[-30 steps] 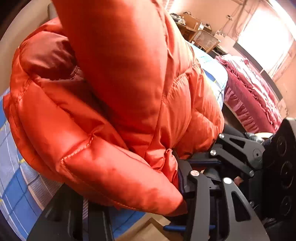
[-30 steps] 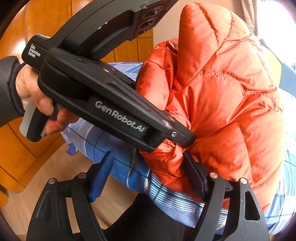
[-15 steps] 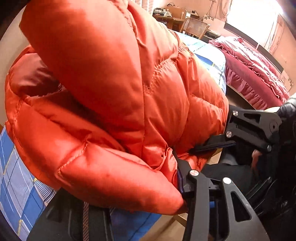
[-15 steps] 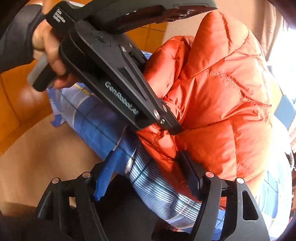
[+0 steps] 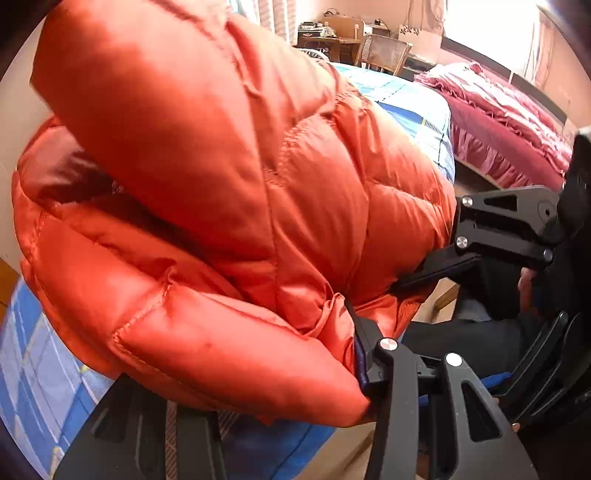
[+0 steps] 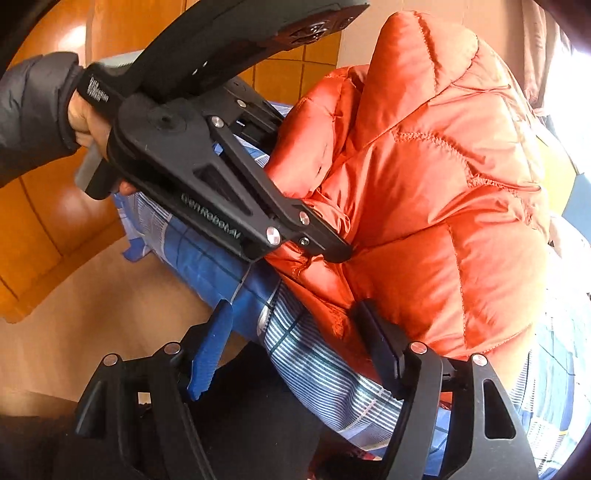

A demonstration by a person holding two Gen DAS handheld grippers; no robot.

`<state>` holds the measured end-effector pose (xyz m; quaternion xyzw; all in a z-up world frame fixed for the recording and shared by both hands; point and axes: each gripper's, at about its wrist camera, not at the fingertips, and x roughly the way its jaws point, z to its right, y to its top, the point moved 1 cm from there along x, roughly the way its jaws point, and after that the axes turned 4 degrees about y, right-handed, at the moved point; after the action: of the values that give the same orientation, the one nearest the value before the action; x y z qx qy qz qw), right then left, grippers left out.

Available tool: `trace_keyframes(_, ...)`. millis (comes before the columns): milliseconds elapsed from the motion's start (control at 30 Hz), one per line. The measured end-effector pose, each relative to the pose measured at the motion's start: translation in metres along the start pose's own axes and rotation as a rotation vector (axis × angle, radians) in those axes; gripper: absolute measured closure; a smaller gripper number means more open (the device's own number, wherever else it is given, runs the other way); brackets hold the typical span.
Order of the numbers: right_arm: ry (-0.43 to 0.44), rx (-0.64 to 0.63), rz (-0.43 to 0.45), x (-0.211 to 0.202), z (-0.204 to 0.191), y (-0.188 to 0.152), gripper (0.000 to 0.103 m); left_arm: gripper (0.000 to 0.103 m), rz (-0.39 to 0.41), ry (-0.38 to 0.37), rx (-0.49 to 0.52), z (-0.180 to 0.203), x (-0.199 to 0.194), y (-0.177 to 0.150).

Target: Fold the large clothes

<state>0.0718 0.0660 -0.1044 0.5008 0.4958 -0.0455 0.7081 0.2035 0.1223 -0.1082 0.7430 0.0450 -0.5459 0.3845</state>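
Orange puffer jacket (image 6: 436, 177) pinched by left gripper (image 6: 306, 243), right gripper (image 6: 291, 347) fingers spread.

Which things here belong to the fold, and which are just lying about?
Job:
orange puffer jacket
left tool, gripping the jacket
right tool, its fingers apart beside the jacket's hem
blue plaid bedsheet beneath it

Lying about:
crimson bedspread
wicker chair
cluttered desk
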Motion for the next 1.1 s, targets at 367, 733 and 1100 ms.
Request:
trace_keyframes(367,-0.021,-0.043,-0.018,-0.004,-0.005,0.002,0.033,0.062,0.001,0.083,0.165,0.023,-0.001,0.007)
trace_keyframes(733,-0.032,-0.045,-0.022,0.004,-0.017,0.004,0.033,0.062,0.000,0.086,0.100,0.024,0.001,0.011)
trace_keyframes(1100,-0.038,-0.031,-0.016,0.006,-0.017,-0.001,0.033,0.062,0.015,-0.147,-0.936,-0.025,0.010,-0.035)
